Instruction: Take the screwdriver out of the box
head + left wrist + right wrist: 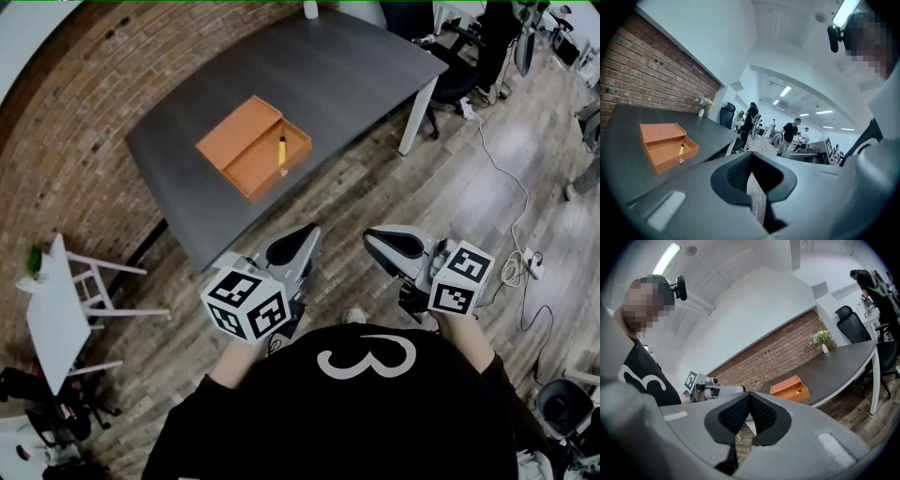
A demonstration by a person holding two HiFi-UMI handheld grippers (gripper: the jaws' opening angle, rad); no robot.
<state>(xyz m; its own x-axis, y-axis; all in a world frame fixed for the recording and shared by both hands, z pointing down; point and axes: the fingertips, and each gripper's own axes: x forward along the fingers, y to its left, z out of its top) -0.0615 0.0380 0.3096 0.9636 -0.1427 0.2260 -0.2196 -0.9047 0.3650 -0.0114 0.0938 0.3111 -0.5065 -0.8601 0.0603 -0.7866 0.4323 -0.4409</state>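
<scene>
Nearest the camera, the grey-bodied left gripper (302, 234) and the matching right gripper (378, 240) are held level in front of the person's black shirt (356, 412), over the wood-plank floor (450, 187). Each carries its marker cube. Both sets of jaws are pressed together with nothing between them. Both grippers stand well short of the dark grey rectangular table (337, 75). On the table lies an orange rectangular box (234, 131), open, with its lid folded flat beside the tray. The short yellow-handled screwdriver (281, 150) lies inside the tray, near one end wall, with a darker tip at one end. It is well apart from both grippers. A small white vase (310, 9) stands at the table's far end, next to the red brick wall (56, 141).
</scene>
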